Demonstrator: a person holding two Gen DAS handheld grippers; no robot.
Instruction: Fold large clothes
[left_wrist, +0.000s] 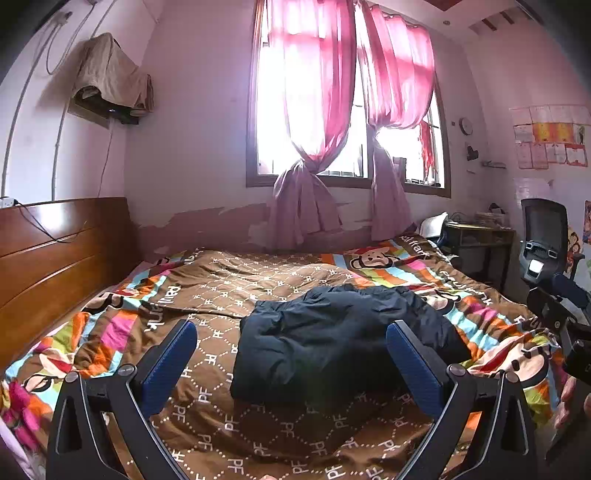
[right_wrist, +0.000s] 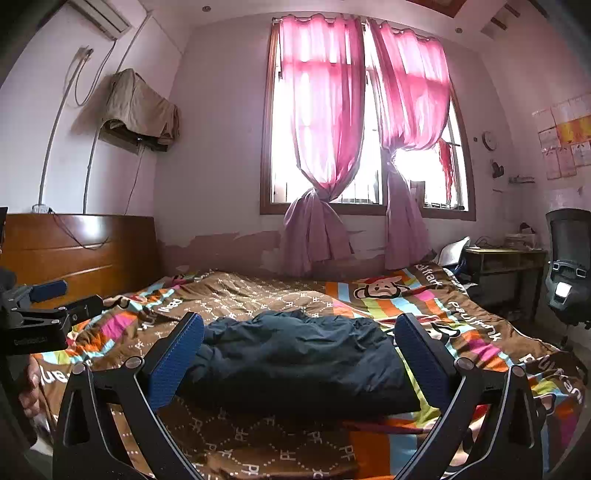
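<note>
A dark navy padded garment (left_wrist: 332, 339) lies folded into a thick bundle on the bed, in the middle of the left wrist view; it also shows in the right wrist view (right_wrist: 295, 358). My left gripper (left_wrist: 291, 363) is open and empty, held above the bed just in front of the bundle. My right gripper (right_wrist: 299, 360) is open and empty, its blue pads (right_wrist: 177, 360) wide apart on either side of the bundle as seen from above. Neither gripper touches the cloth. The right gripper shows at the right edge of the left wrist view (left_wrist: 561, 314).
The bed has a brown and striped patterned quilt (left_wrist: 207, 295) and a wooden headboard (left_wrist: 55, 251) at the left. A window with pink curtains (left_wrist: 314, 110) is behind. A desk (left_wrist: 476, 236) and a black office chair (left_wrist: 543, 236) stand at the right.
</note>
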